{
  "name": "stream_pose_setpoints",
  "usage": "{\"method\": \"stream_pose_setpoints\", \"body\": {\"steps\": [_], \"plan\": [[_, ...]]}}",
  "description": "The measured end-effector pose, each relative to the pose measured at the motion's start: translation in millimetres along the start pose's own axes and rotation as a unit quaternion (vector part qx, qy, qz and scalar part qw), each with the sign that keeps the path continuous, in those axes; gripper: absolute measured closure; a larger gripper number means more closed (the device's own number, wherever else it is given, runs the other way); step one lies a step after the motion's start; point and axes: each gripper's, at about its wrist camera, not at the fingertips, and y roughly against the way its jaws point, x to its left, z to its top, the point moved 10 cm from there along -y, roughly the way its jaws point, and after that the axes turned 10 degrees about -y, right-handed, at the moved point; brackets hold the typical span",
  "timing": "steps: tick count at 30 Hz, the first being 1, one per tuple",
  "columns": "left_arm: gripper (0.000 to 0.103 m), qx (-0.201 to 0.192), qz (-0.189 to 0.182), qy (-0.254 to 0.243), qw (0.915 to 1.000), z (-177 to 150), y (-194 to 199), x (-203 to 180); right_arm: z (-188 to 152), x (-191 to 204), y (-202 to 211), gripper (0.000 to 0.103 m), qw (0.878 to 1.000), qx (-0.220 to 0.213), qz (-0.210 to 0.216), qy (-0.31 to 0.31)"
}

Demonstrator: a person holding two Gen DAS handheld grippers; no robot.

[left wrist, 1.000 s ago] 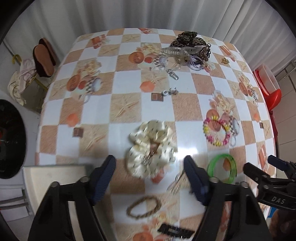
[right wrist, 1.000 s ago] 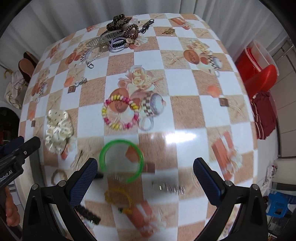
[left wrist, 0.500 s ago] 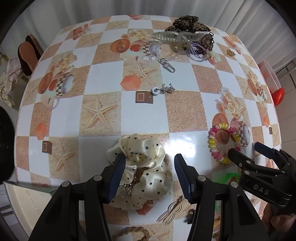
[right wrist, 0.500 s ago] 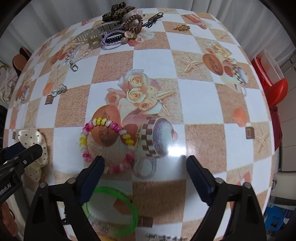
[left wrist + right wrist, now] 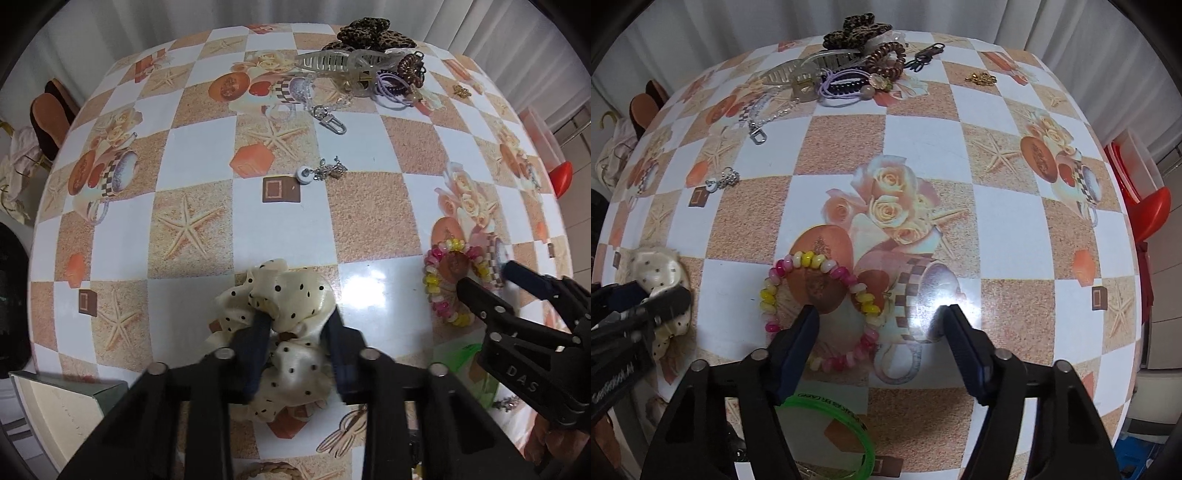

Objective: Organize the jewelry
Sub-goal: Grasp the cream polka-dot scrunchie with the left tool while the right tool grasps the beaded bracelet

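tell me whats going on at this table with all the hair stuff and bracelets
A person is sorting accessories with a handheld gripper in each hand. The left gripper is closing on the cream polka-dot scrunchie, whose fabric bunches between its fingers. The right gripper is closing around one side of the pink and yellow beaded bracelet, which lies flat on the checkered table. A green bangle waits nearby.

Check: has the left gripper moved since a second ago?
Yes. The left gripper dropped onto the polka-dot scrunchie, jaws closing around it; the scrunchie stays by the starfish print.
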Motion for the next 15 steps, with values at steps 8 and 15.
{"method": "stream_pose_setpoints", "body": {"steps": [8,15], "plan": [[0.084,-0.042,-0.025,0.001,0.9988,3.9,30.1,-1.6,-0.2,21.1,3.9,0.094,1.000,-0.001,0.028,0.010],[0.084,-0.078,-0.060,0.021,0.9950,-4.4,75.0,8.2,-5.6,8.6,35.0,0.094,0.998,-0.019,0.061,-0.020]]}}
